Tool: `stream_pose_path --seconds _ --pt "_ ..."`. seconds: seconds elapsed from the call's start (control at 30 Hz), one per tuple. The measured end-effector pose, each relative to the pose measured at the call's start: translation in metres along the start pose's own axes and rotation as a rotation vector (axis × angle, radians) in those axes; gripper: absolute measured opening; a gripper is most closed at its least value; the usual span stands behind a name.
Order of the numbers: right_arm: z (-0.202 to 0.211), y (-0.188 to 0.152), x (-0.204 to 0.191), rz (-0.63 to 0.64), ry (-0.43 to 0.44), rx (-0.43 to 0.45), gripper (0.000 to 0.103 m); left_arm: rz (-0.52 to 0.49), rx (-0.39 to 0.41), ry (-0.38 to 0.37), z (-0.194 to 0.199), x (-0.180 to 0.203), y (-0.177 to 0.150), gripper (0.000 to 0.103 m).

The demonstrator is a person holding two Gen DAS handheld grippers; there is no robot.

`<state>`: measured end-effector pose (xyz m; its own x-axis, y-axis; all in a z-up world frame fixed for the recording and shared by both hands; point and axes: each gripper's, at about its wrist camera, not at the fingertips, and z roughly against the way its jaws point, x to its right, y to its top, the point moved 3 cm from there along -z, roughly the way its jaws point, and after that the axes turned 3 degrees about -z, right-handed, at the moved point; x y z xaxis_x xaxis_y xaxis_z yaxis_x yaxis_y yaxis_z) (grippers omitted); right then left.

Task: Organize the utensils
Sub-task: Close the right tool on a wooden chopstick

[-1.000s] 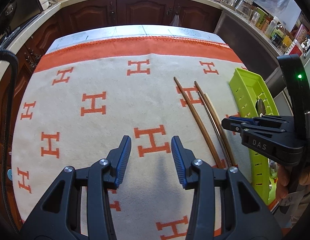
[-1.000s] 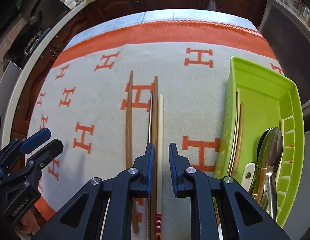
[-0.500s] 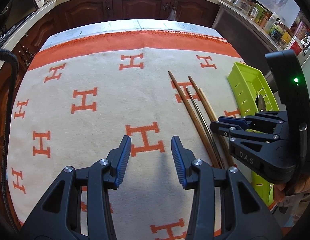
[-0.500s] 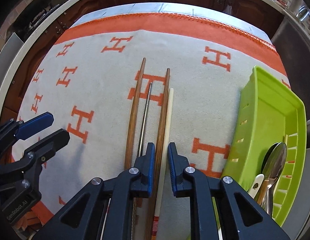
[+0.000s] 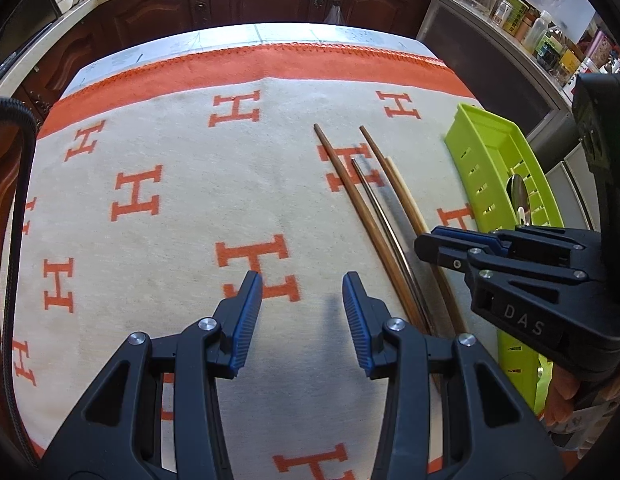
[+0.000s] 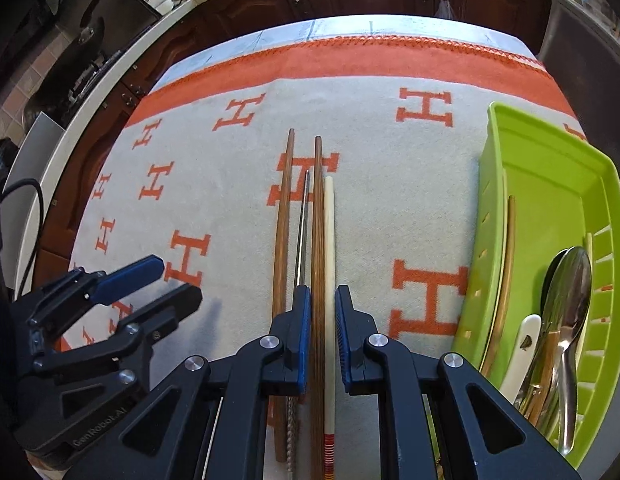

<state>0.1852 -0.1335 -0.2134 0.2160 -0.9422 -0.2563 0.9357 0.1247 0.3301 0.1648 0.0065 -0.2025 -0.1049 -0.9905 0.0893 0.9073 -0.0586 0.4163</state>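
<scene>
Where right tongs [image 6: 321, 292] overlap them, lower lengths of chopsticks [image 6: 318, 220] partly hidden.

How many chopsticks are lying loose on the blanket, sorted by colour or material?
Dark brown wooden chopsticks: 2
Thin metal chopstick: 1
Pale cream chopstick with a red-striped end: 1
Total: 4

All four lie side by side on the blanket, left of the green tray.

Glossy green plastic tray [image 6: 549, 184]; shiny metal spoon [image 6: 569, 276]; wooden chopsticks [image 6: 282, 240]; matt woven cloth [image 5: 170, 272].
</scene>
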Motion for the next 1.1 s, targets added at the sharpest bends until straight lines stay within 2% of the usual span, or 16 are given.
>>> stream_pose_path --seconds 0.27,0.47,0.6,1.03,1.07,1.1 --pt "0.004 -0.001 0.001 0.015 0.002 -0.002 0.012 0.037 -0.012 -0.078 -0.015 0.009 0.007 0.038" --pt "-0.002 0.003 0.001 0.005 -0.018 -0.003 0.012 0.074 -0.001 -0.068 -0.026 0.005 0.014 0.038" --pt "-0.005 0.007 0.001 -0.005 -0.016 -0.028 0.013 0.067 0.007 -0.059 -0.028 0.005 0.015 0.038" --pt "-0.016 0.012 -0.003 0.008 -0.054 -0.028 0.013 0.057 0.003 -0.066 -0.02 0.002 0.006 0.038" --pt "-0.014 0.012 -0.002 0.0 -0.054 -0.017 0.009 0.055 0.002 -0.066 -0.02 0.001 0.006 0.038" --pt "-0.01 0.014 -0.001 -0.008 -0.071 0.007 0.0 0.054 0.002 -0.068 -0.019 0.001 0.005 0.038"
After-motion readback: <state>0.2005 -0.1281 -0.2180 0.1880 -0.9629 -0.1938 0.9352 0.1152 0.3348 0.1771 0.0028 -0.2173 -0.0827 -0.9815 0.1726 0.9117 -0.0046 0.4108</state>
